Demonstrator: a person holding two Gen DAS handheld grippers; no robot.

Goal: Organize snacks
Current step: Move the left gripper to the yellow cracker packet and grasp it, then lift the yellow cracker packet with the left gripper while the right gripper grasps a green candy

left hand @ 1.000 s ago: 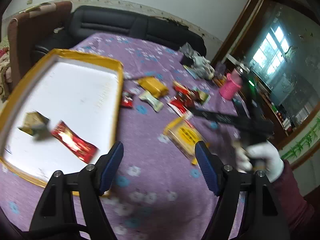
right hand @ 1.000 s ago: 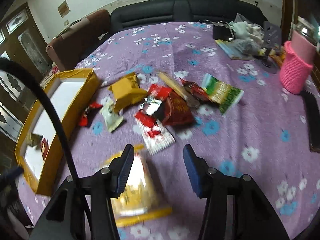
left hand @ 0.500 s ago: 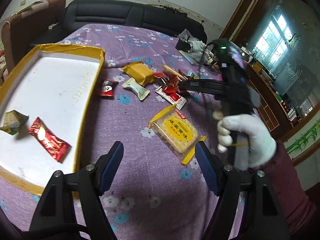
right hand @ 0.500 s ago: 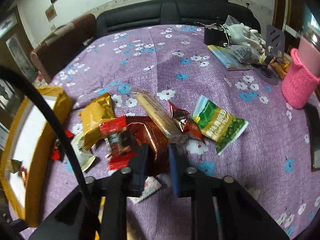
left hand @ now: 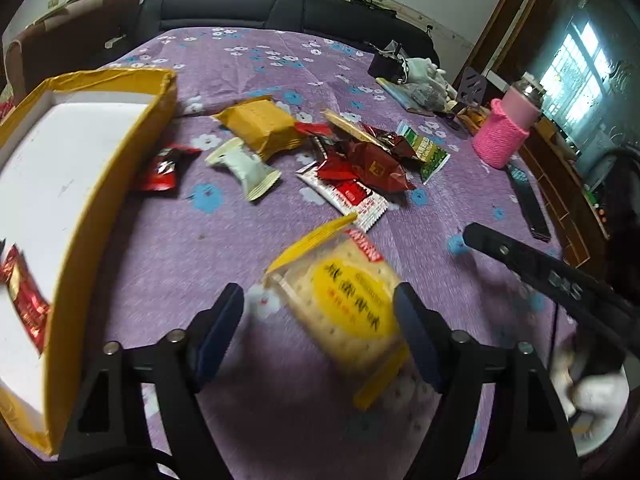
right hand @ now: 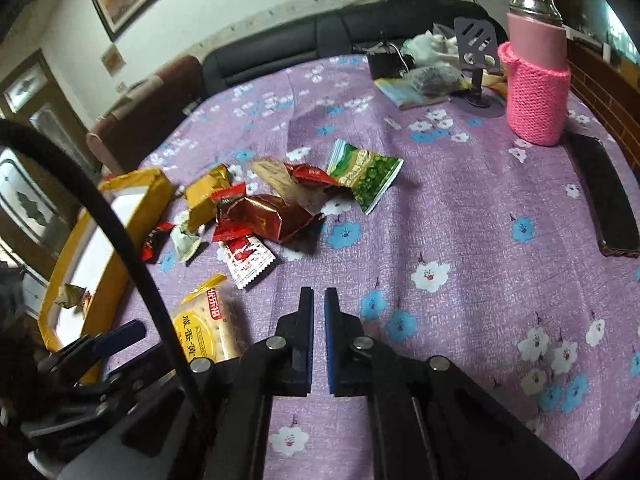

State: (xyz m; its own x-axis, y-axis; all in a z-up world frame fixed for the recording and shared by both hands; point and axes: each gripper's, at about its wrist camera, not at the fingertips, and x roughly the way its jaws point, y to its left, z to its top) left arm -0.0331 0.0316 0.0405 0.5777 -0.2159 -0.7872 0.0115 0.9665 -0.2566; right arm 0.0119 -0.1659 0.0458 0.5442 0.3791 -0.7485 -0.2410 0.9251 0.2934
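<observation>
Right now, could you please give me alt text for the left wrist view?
The left hand-held gripper hangs open over a yellow cracker packet on a purple flowered tablecloth. More wrapped snacks lie scattered beyond it, and a yellow-rimmed white tray sits to the left.

Purple flowery table (right hand: 460, 208). On it: yellow box (left hand: 120, 184), cracker pack (left hand: 344, 296), snack heap (left hand: 352, 160), white candy (left hand: 244, 166), pink bottle (right hand: 536, 76), black phone (right hand: 604, 196), book (right hand: 404, 92), purple stand (right hand: 478, 64).

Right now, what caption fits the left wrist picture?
Open left tool around a cracker packet, snack pile beyond, yellow box left.
</observation>
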